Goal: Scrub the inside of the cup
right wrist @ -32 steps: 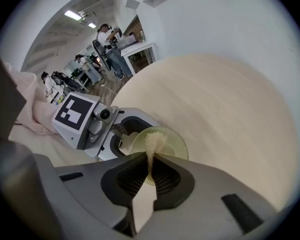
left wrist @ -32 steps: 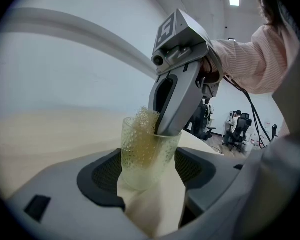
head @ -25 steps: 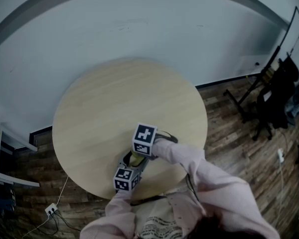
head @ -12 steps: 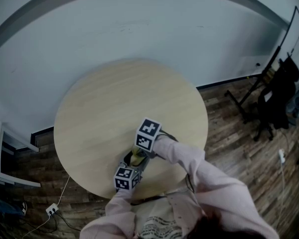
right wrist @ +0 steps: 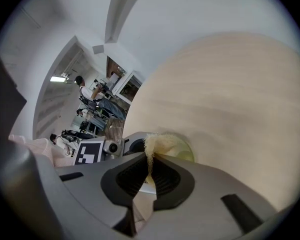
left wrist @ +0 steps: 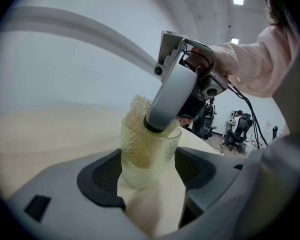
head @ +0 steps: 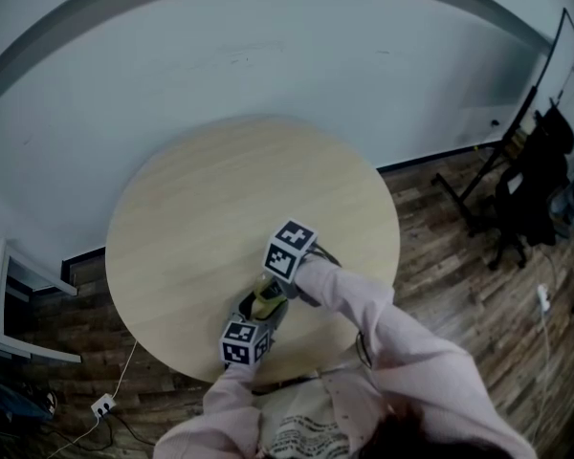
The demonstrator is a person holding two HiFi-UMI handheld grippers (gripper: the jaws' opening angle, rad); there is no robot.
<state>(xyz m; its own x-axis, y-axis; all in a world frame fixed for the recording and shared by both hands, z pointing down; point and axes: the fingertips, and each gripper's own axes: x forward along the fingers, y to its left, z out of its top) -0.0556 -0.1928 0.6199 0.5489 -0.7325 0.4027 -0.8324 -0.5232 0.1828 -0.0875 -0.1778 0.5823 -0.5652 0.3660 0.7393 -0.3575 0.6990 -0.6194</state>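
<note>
- The cup [left wrist: 149,154] is translucent, pale yellow-green and covered in small bumps. It stands roughly upright between the pads of the left tool [left wrist: 151,173]. In the head view it sits near the edge of the counter [head: 220,199] closest to the person.
- The left tool's jaws stand wide and are clamped on the cup's lower sides, with one dark ribbed pad against each side.
- The tool's body hides the cup's underside, so it is hard to tell whether the base touches the counter or hangs just above it.
- A yellowish mesh scrubber [left wrist: 138,110] fills the upper part of the cup. A tuft of it rises over the rim on the left in the left gripper view.
- The right tool [right wrist: 150,170] reaches down from the upper right into the cup's mouth. Its jaws are drawn nearly together and pinch a thin fold of the scrubber. The rest of the scrubber is bunched ahead of the tips over the opening.
- In the head view the two tools meet at the cup, the left one nearer the person and the right one beyond it. Each is held by an arm in a pink sleeve [head: 364,318].
- The counter is round and of light wood.
- Around it lies a dark plank floor [head: 430,247]. A black chair [head: 526,199] stands well off to the right, and a white power strip [head: 102,406] lies near the lower left. A pale wall [head: 268,46] rises behind.
</note>
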